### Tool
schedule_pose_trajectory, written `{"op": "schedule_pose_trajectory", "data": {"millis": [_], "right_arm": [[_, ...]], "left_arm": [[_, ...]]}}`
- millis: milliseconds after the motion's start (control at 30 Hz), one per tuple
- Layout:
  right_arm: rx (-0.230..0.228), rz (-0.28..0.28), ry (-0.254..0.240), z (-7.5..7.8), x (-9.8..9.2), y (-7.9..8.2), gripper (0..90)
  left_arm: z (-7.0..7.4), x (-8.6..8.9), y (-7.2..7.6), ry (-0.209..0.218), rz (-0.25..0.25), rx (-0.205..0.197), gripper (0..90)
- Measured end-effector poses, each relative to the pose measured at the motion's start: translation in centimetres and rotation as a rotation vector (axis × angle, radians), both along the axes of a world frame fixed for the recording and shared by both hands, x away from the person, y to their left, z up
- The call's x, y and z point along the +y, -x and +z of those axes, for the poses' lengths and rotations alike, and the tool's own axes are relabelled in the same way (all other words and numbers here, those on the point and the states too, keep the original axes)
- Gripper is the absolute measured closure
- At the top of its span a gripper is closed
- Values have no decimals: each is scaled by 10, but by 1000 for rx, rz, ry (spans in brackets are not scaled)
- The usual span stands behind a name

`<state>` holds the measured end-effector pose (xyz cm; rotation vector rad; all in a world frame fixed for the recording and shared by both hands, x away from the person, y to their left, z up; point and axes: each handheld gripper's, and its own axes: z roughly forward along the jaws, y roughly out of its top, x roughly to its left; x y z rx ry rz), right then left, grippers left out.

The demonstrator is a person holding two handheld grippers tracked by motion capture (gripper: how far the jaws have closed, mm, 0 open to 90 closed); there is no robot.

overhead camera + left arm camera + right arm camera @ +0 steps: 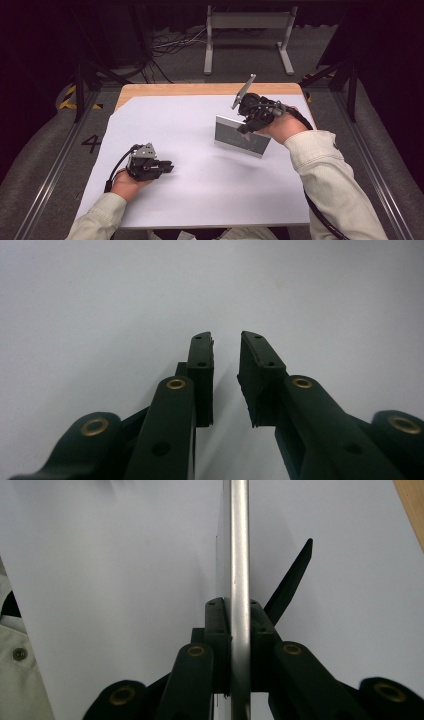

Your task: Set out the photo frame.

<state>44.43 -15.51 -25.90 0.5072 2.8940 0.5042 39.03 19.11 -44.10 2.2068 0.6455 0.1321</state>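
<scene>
Two tongs over a white sheet (200, 190) on the wooden worktop (200, 89).

High view: right tongs (248, 127) at far right, pinching the top edge of a flat grey panel (241, 137). Panel stands on its long edge on the sheet, leaning a bit, dark face toward the near side. Grey three-cornered plate (243, 91) sticks up off that tool. Left tongs (167, 166) near left, low over the sheet, pointing right, well apart from the panel. Cream sleeves (327, 170) come in from the near edge. A metal frame stand (247, 30) sits on the floor beyond the worktop, with cables (172, 42) to its left.

Left gripper view: left tongs (226, 375) spread partway, clear gap, nothing between the pads, plain white sheet (100, 300) under them.

Right gripper view: right tongs (239, 630) pressed onto the panel's thin metal edge (239, 540), which runs straight up through the middle. A black strut (292, 580) angles off behind it to the right. Bare wood (412, 505) at the top right corner, a sleeve with a button (20, 654) at the left edge.
</scene>
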Motion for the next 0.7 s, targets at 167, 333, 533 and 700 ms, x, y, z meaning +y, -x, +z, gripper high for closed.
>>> {"op": "schedule_pose_trajectory", "data": {"millis": [167, 333, 533, 700], "right_arm": [[17, 42, -5, -3, -1, -5, 831], [37, 93, -4, -8, -3, -11, 831], [53, 130, -1, -13, -4, -13, 831], [68, 174, 13, -18, -1, -14, 831]], "left_arm": [[0, 0, 1, -2, 3, 1, 757], [0, 2, 1, -4, 3, 1, 756], [0, 2, 2, -3, 5, 3, 756], [-1, 2, 2, -6, 2, 1, 757]]}}
